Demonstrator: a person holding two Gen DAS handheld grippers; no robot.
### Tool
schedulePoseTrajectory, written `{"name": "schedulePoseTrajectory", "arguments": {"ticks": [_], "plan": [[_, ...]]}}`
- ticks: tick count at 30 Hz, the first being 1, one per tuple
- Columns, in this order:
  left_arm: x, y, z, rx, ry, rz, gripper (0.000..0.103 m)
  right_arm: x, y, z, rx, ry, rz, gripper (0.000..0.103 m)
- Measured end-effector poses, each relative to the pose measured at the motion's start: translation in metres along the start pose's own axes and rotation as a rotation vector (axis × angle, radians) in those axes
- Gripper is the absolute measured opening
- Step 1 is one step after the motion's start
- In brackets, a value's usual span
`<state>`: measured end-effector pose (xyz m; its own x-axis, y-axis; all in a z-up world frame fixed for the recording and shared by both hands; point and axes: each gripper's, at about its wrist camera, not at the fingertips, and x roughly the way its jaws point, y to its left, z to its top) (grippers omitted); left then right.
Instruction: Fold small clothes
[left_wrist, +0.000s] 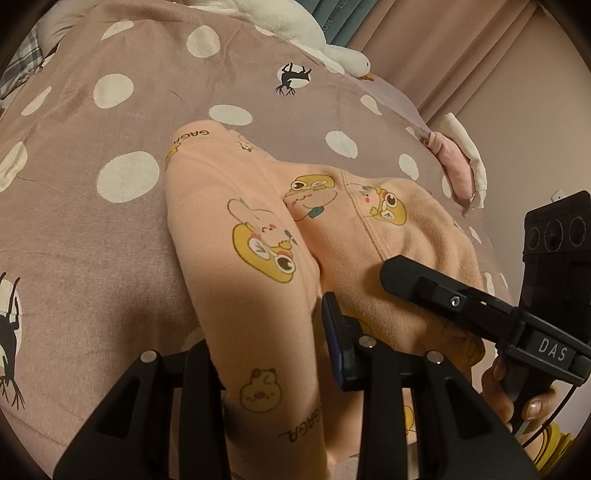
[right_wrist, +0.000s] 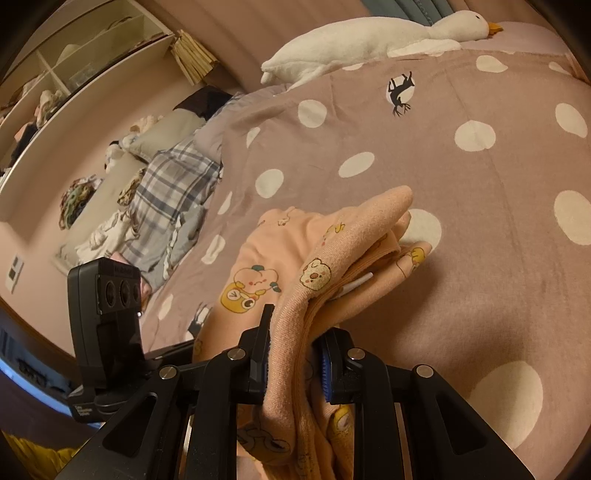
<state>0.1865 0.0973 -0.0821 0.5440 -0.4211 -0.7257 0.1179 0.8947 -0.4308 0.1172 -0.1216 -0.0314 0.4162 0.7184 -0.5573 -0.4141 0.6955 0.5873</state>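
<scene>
Peach cartoon-print garment draped on polka-dot bedspread, left gripper jaws clamped on one fold, right gripper jaws clamped on bunched fabric, plush goose behind

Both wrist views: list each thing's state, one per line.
Peach cartoon-print garment: bunched, partly lifted off the bed.
Left gripper: shut on the garment.
Right gripper: shut on the garment.
Mauve polka-dot bedspread: spread flat.
White plush goose: lying on its side.
</scene>
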Motion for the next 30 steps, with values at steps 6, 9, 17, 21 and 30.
{"name": "schedulePoseTrajectory", "arguments": {"ticks": [6,9,17,21,30], "plan": [[0.004,0.000,0.001,-0.005,0.010,0.002,0.031,0.003,-0.001,-0.002,0.008,0.005,-0.004,0.022],[0.006,0.002,0.001,-0.008,0.014,0.004,0.031,0.004,-0.001,-0.004,0.012,0.010,-0.007,0.022],[0.011,0.004,0.000,-0.014,0.025,0.011,0.032,0.006,-0.005,-0.003,0.030,0.023,-0.011,0.022],[0.015,0.005,0.000,-0.012,0.030,0.014,0.032,0.008,-0.006,-0.001,0.034,0.027,-0.011,0.022],[0.020,0.008,0.000,-0.014,0.042,0.020,0.032,0.010,-0.006,-0.001,0.051,0.037,-0.013,0.022]]}}
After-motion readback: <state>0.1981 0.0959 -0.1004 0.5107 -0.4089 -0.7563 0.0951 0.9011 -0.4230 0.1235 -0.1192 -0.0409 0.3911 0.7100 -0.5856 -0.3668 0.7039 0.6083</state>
